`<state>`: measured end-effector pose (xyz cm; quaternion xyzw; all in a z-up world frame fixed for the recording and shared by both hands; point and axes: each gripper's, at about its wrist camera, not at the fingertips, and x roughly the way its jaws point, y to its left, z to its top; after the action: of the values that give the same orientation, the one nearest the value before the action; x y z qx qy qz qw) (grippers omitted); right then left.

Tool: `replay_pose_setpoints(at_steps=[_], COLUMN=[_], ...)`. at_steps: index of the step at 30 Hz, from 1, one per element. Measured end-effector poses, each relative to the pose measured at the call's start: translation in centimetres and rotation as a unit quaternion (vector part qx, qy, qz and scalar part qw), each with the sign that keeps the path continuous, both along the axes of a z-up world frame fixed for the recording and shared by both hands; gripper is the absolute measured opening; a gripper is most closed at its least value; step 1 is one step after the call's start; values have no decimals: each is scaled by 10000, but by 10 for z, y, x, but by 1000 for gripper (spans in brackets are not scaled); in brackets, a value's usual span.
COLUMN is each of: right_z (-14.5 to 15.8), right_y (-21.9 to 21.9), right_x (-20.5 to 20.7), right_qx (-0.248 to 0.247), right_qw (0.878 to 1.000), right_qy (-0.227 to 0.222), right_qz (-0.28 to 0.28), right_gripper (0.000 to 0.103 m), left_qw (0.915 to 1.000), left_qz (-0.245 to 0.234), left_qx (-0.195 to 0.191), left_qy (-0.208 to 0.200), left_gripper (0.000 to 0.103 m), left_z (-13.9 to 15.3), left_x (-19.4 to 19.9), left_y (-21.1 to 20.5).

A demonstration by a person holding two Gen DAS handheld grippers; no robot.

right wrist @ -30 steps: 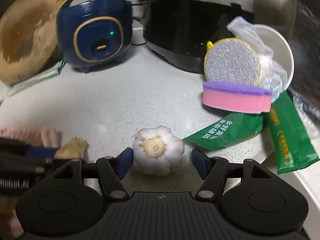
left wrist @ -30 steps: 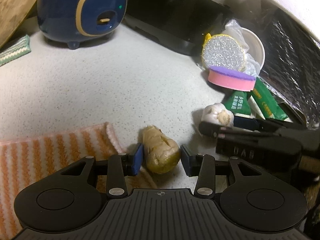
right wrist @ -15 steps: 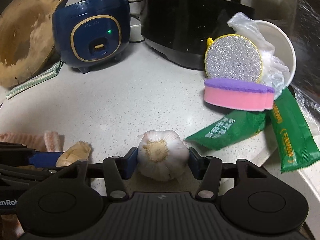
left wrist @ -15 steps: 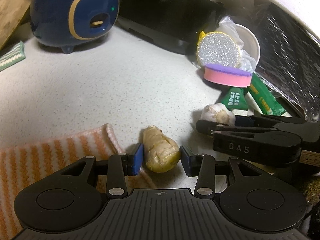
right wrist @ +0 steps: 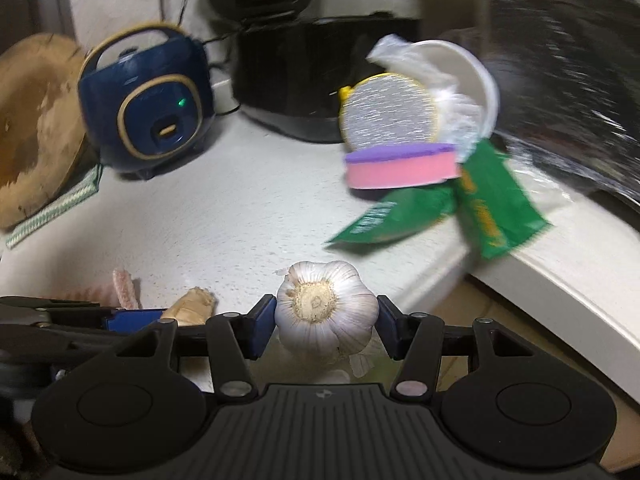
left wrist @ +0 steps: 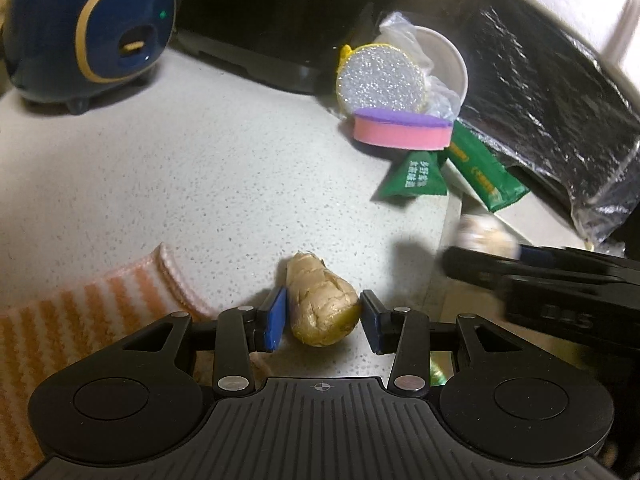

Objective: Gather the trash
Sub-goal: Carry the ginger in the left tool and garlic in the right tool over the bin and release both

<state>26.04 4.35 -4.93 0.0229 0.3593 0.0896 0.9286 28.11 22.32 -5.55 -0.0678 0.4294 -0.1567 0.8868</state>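
Garlic bulb point(right wrist: 326, 312) — papery, ribbed — clamped; knobbly ginger point(left wrist: 322, 306).

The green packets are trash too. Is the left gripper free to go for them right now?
Probably not yet. The left gripper has the ginger between its fingers, so that goes first. Otherwise the counter toward the green packets looks open.

Ginger point(left wrist: 322, 304) on counter point(left wrist: 200, 168), cloth point(left wrist: 92, 308) left, sponges point(left wrist: 400, 130) behind right.
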Motion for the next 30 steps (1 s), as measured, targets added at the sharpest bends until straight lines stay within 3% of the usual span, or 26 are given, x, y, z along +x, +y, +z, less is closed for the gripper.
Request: replay_pose_setpoints(at_steps=[4,7,11,14,16,18,21,25,27,30], right_z=[3,-1,-19,-41,-59,-81,-118,-171,-193,-212], right_y=[-25,-52,-102,-139,-164,-188,-214,-236,-242,-248], right_x=[-24,-40,-64,-86,-100,-113,-129,-142,-144,-148], right_qx=[-238,-297,-261,-322,-222,-74,47,89,108,136], right_qw=[9992,9985,9957,9915,9878,9835,9780,9714,9675,9651], right_qy=[-189,-162,87,334,594,857,1221,1669,1869,2010], right_qz=[-255,-438,-882,-1213,-1421,-1590,-1691,-1688,-1700,-1670], right_gripper=[53,53,53,53,53,53,53,53,53,53], left_qw=[9998,9984,9877,9785,9709,9661,9647,9577,9515,9551], left_qz=[-76,-446,-1153,-1356,-1143,-884,-690,-608,-557,-401], left_qx=[-176,-341,-823,-648,-423,-107,280,253,107,73], left_qy=[-50,-92,666,1414,2062,2425,2526,2801,3023,2935], left_gripper=[45,45,45,45,45,45,45,45,45,44], left_z=[6,16,-6,-55,-103,-151,-219,-303,-336,-361], left_x=[-6,-14,-27,-38,-38,-38,-33,-19,-16,-14], left_y=[-9,-34,-89,-134,-154,-170,-190,-207,-209,-212])
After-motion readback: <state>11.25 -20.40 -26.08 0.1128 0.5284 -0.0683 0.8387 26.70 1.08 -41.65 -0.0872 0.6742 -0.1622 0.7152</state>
